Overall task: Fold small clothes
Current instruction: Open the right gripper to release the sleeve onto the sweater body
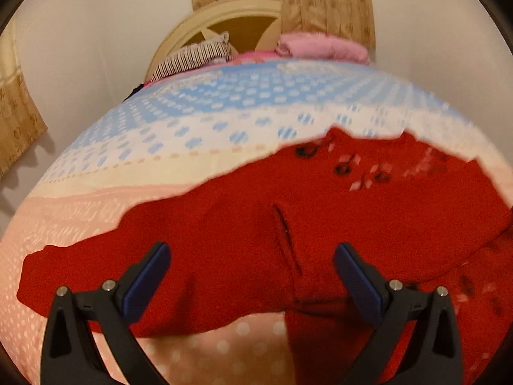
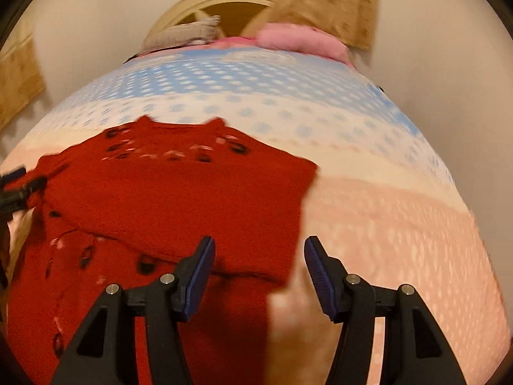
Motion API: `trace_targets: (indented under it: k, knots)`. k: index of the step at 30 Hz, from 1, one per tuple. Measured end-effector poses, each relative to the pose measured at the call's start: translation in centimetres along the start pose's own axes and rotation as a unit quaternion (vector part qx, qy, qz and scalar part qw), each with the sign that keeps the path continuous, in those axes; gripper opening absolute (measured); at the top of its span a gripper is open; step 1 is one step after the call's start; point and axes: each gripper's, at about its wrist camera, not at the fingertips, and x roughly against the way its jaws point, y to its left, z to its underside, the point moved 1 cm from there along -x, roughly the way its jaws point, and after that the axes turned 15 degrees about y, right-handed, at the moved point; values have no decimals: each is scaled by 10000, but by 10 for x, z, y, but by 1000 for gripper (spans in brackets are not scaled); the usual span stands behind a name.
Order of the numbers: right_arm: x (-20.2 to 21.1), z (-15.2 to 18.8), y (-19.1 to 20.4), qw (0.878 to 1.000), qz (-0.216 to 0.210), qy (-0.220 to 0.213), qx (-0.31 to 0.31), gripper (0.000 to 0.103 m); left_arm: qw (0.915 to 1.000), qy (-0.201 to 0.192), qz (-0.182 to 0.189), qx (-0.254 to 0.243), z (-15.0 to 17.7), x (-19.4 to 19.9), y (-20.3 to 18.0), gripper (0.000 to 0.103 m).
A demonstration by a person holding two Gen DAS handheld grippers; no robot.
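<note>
While no writing shows, the red sweater (image 1: 256, 224) lies spread.

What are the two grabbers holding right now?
Nothing. The left gripper and right gripper both stand open above the red sweater, which lies on the bedspread.

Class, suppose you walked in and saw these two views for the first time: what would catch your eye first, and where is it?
The red knitted sweater dominates, spread on the dotted bedspread of blue, cream and pink bands, a sleeve stretching toward the left in the left wrist view. Both the left gripper and the right gripper hang over it with open jaws, holding nothing. Farther back, a pink bundle and a striped cloth lie by the headboard.
</note>
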Motion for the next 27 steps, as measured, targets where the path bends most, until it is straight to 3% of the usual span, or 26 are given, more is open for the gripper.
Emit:
trace_targets:
  k: [3, 8, 11, 14, 17, 19, 20, 23, 24, 27]
  knots:
    - [-12, -2, -13, 9994, -309, 9, -149, 59, 9995, 303, -13, 20, -1, -13, 1, 103]
    - [-41, 8, -9, 9986, -200, 488, -103, 59, 9988, 480, 100, 57, 3, -17, 6, 103]
    - [-31, 12, -4, 9986, 50, 517, -4, 59, 9986, 483, 169, 122, 6, -16, 9, 103]
    - [-6, 2, 4, 9997, 143, 186, 68, 59, 9989, 440, 103, 110, 9, -15, 5, 103]
    - [1, -18, 19, 9995, -148, -101, 275, 59, 9990, 431, 85, 113, 10, -14, 4, 103]
    - [-16, -34, 21, 9972, -716, 90, 169, 59, 9986, 463, 170, 178, 10, -15, 8, 103]
    - [-27, -37, 19, 9966, -796, 220, 58, 59, 9984, 473, 220, 226, 11, -15, 11, 103]
    - [-65, -23, 8, 9933, -823, 766, -272, 59, 9975, 503, 375, 338, 14, -16, 16, 103]
    - [-60, -17, 8, 9950, -837, 500, -207, 59, 9972, 496, 422, 370, 15, -15, 18, 103]
    - [-45, -8, 14, 9967, -584, 562, -90, 59, 9969, 420, 508, 435, 18, -11, 21, 103]
